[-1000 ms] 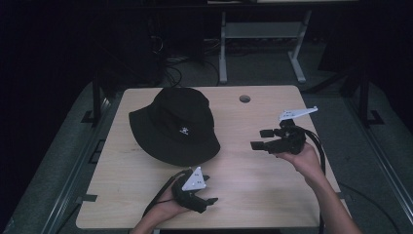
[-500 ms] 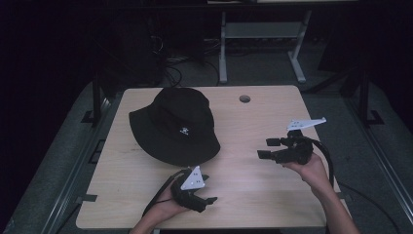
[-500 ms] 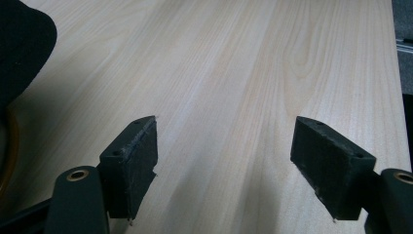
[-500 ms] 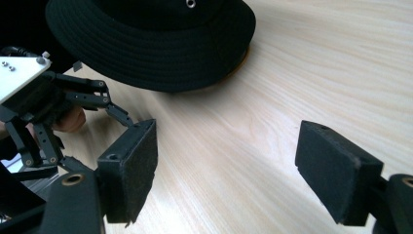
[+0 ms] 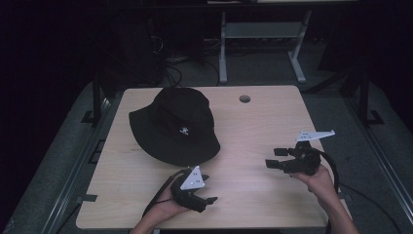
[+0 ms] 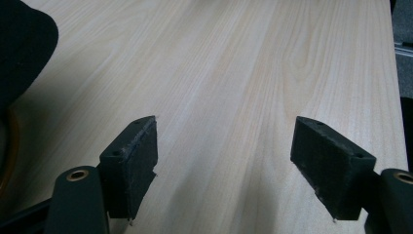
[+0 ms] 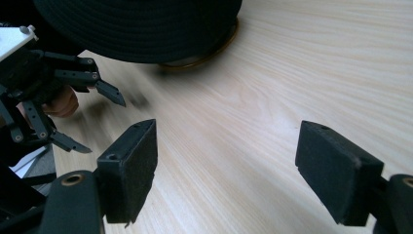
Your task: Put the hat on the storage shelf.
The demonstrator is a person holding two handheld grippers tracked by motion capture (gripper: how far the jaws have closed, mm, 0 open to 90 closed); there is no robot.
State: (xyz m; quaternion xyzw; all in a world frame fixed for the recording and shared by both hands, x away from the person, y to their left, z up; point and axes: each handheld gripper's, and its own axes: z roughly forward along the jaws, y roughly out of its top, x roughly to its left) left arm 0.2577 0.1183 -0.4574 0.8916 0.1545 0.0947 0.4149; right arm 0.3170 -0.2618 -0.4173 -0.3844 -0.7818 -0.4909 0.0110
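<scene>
A black bucket hat (image 5: 175, 124) with a small white emblem lies crown-up on the left half of the wooden table (image 5: 263, 117). My left gripper (image 5: 208, 189) rests near the front edge, just in front of the hat's brim, pointing right. Its jaws are open over bare wood (image 6: 224, 151), and the hat's brim (image 6: 19, 44) lies at the far left. My right gripper (image 5: 272, 157) is held above the table's right side, pointing left toward the hat. It is open with nothing between its jaws (image 7: 226, 146); the hat (image 7: 141, 24) and the left gripper (image 7: 102, 124) lie ahead of it.
A round cable hole (image 5: 245, 99) sits near the table's far edge. Bare wood spreads between the two grippers and across the right half. Beyond the table, a grey metal stand (image 5: 258, 34) and loose cables (image 5: 185, 63) are on the dark floor.
My right gripper has drawn back toward the front edge and slightly right, away from the hat. The left gripper and the hat have stayed put.
</scene>
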